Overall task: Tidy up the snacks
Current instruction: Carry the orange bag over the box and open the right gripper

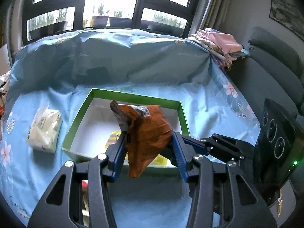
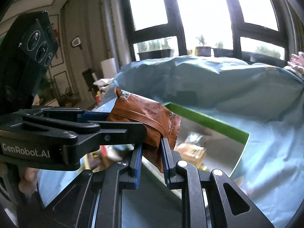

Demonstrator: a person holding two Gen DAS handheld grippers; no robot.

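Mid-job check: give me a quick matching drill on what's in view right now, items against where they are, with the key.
Items:
1. orange snack bag
2. tissue pack
3. yellow packet
4. folded pink cloths

Places:
A. lying inside the green-edged box
B. stacked at the far right corner of the blue sheet
C. clamped between the left gripper and right gripper, above the box
D. on the sheet, left of the box

Pairs: 1-C, 2-D, 3-A, 4-B
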